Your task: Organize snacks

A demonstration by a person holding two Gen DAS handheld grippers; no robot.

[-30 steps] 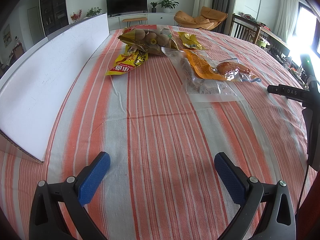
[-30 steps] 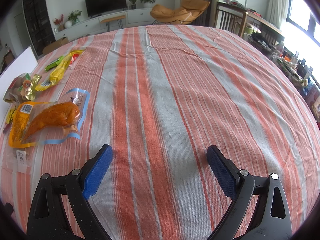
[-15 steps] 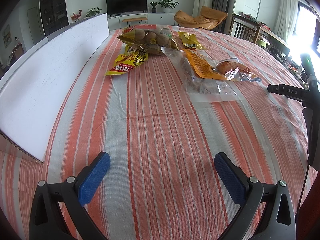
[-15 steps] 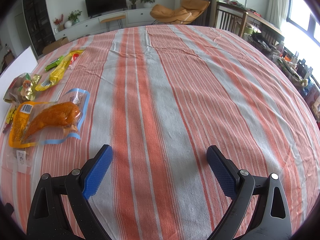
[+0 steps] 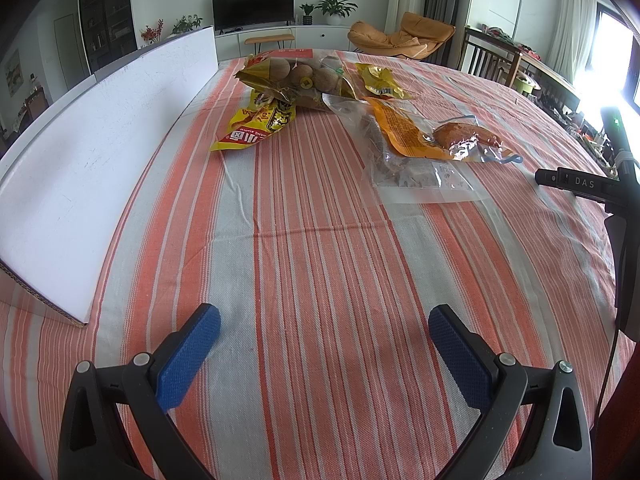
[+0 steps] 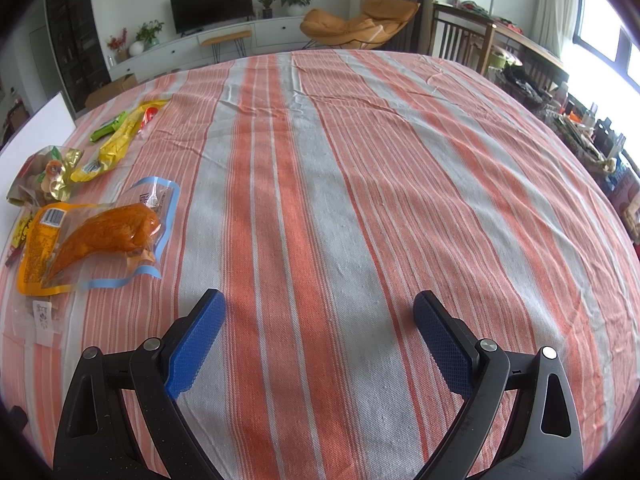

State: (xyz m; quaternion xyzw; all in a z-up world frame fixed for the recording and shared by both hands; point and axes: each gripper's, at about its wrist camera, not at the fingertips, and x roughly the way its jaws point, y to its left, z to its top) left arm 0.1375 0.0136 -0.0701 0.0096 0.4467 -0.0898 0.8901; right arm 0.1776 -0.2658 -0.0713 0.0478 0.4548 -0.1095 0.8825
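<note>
**Nothing moved; both claws wait spread**

Both the left claw (image 5: 324, 330) and right claw (image 6: 318, 316) hold nothing, same as before. Snack bags (image 5: 360, 116) lie far ahead on the striped surface (image 5: 320, 248). "DAS" shows on a black handle (image 5: 576, 182).

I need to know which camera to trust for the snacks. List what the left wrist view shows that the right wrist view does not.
Only the left wrist view: the full white box lid, the yellow-red packet, and the clear bag in full. Only the right wrist view: the green packet and bare cloth on the right. Both: orange chicken pack, striped tablecloth, nut bag, open grippers.
</note>
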